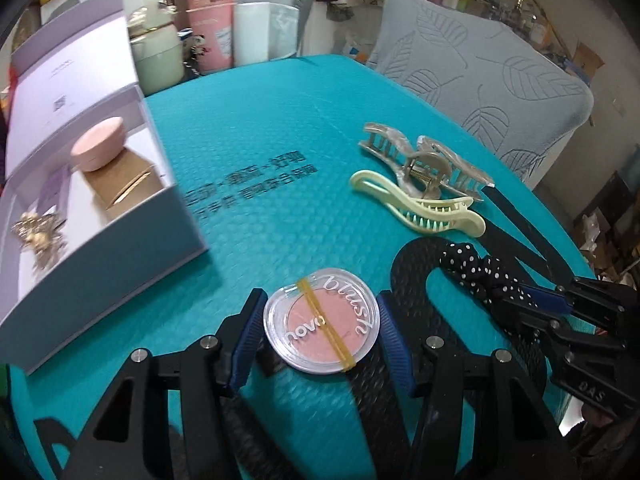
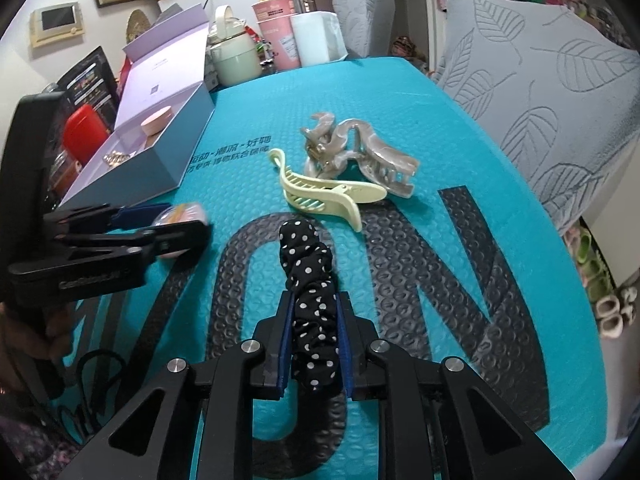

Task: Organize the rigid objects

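Right gripper is clamped on the polka-dot scrunchie just over the teal mat, while the left gripper pinches the round blush compact by its smooth rim, well short of the open lavender gift box. My worry is the compact: hard slick plastic could squirt out or tilt mid-carry. The rubber band across its lid might snag a pad too.

Teal mat, pink blush compact, black white-dotted scrunchie
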